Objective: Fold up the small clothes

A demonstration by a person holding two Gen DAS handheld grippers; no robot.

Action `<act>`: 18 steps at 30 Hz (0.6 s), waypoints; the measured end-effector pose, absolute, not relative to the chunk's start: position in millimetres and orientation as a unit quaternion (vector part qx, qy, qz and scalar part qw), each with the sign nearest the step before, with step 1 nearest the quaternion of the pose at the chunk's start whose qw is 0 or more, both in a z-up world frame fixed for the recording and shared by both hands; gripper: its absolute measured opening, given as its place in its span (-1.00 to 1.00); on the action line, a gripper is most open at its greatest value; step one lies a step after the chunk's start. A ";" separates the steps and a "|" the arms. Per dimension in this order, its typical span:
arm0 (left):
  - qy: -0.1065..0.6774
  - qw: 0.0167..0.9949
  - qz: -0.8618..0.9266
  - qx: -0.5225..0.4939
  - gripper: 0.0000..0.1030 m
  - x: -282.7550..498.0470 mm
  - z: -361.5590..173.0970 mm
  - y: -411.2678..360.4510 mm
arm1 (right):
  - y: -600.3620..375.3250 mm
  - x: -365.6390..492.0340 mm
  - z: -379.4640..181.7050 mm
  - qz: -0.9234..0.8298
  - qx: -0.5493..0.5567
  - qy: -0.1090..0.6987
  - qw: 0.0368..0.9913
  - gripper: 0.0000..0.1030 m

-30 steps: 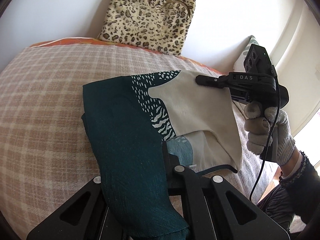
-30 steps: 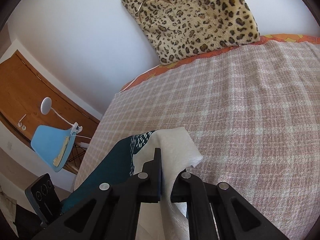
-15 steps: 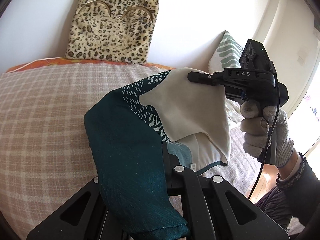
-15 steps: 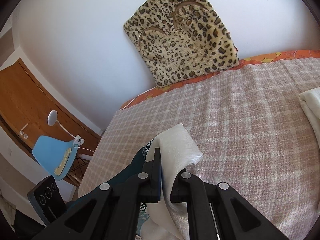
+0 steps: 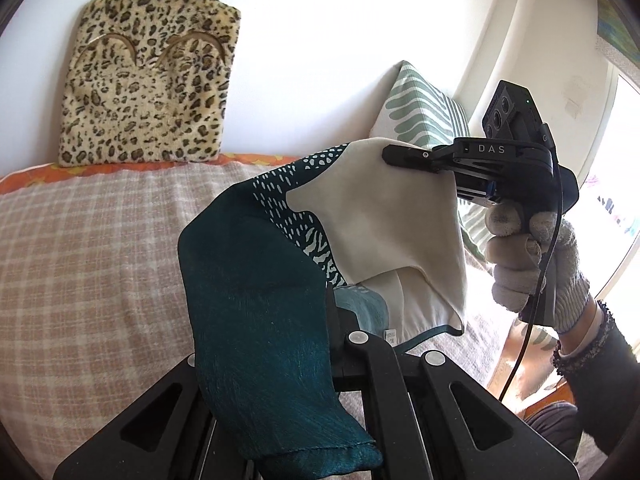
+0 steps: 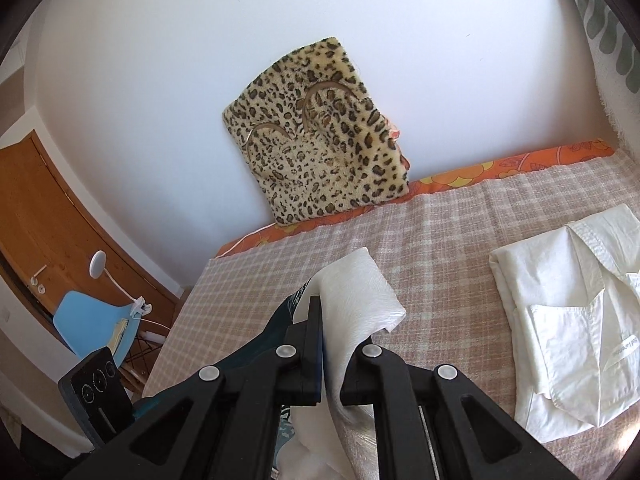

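Note:
A small garment [image 5: 256, 300], dark teal with a cream panel and white speckles, hangs in the air above the bed, stretched between my two grippers. My left gripper [image 5: 330, 308] is shut on its teal end at the bottom of the left wrist view. My right gripper [image 5: 390, 154], held by a gloved hand [image 5: 532, 264], is shut on the cream corner at upper right. In the right wrist view the cream corner of the garment [image 6: 356, 292] sticks up from between the right gripper [image 6: 334, 320] jaws. The left gripper's body [image 6: 96, 392] shows at lower left.
The bed has a pink checked blanket [image 5: 80, 260]. A leopard-print cushion [image 5: 148, 80] leans on the wall behind, with a green-striped pillow [image 5: 420, 120] to its right. A folded white shirt [image 6: 568, 320] lies on the bed's right side. A blue chair [image 6: 92, 320] and a wooden door [image 6: 40, 220] stand beyond the bed's left end.
Both grippers have carried the garment up off the blanket and sideways to the right along the bed. The white shirt has come into the right wrist view.

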State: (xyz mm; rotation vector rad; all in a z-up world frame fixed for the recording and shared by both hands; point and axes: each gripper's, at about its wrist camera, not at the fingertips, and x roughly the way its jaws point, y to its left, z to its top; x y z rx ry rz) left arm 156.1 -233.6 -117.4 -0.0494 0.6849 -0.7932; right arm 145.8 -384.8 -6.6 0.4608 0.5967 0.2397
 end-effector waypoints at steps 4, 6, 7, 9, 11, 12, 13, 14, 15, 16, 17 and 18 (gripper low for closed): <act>0.314 0.866 -0.388 -0.016 -0.96 166.3 -112.0 -264.7 | -417.7 147.1 7.4 0.102 0.211 0.290 0.928 -0.96; 0.311 0.865 -0.393 -0.016 -0.96 171.8 -111.2 -280.9 | -432.4 148.9 14.6 0.095 0.200 0.291 0.931 -0.96; 0.309 0.864 -0.397 -0.016 -0.96 174.0 -111.1 -290.1 | -440.6 150.1 18.1 0.091 0.195 0.291 0.932 -0.96; 0.303 0.863 -0.404 -0.015 -0.96 177.7 -108.1 -308.6 | -457.6 152.0 24.2 0.084 0.188 0.291 0.934 -0.96; 0.296 0.862 -0.412 -0.013 -0.95 180.1 -105.5 -328.2 | -476.2 153.2 29.5 0.077 0.182 0.291 0.936 -0.96; 0.293 0.861 -0.416 -0.013 -0.96 181.0 -104.5 -337.7 | -484.3 153.5 31.9 0.074 0.178 0.292 0.937 -0.96; 0.291 0.860 -0.420 -0.012 -0.96 182.2 -103.7 -347.7 | -493.2 154.2 34.2 0.069 0.173 0.293 0.938 -0.96; 0.288 0.860 -0.422 -0.011 -0.96 183.3 -103.1 -357.5 | -502.1 154.9 36.0 0.066 0.169 0.294 0.938 -0.96; 0.284 0.860 -0.424 -0.009 -0.96 184.6 -103.1 -367.6 | -511.0 156.0 37.3 0.064 0.164 0.297 0.939 -0.96; 0.281 0.859 -0.427 -0.008 -0.95 185.7 -103.5 -377.3 | -519.3 157.2 38.3 0.059 0.158 0.299 0.939 -0.96; 0.281 0.858 -0.431 -0.009 -0.96 187.7 -104.8 -387.3 | -527.6 158.6 38.6 0.053 0.151 0.302 0.940 -0.96; 0.283 0.855 -0.435 -0.010 -0.96 189.8 -106.7 -396.8 | -536.0 159.9 38.5 0.049 0.147 0.305 0.940 -0.96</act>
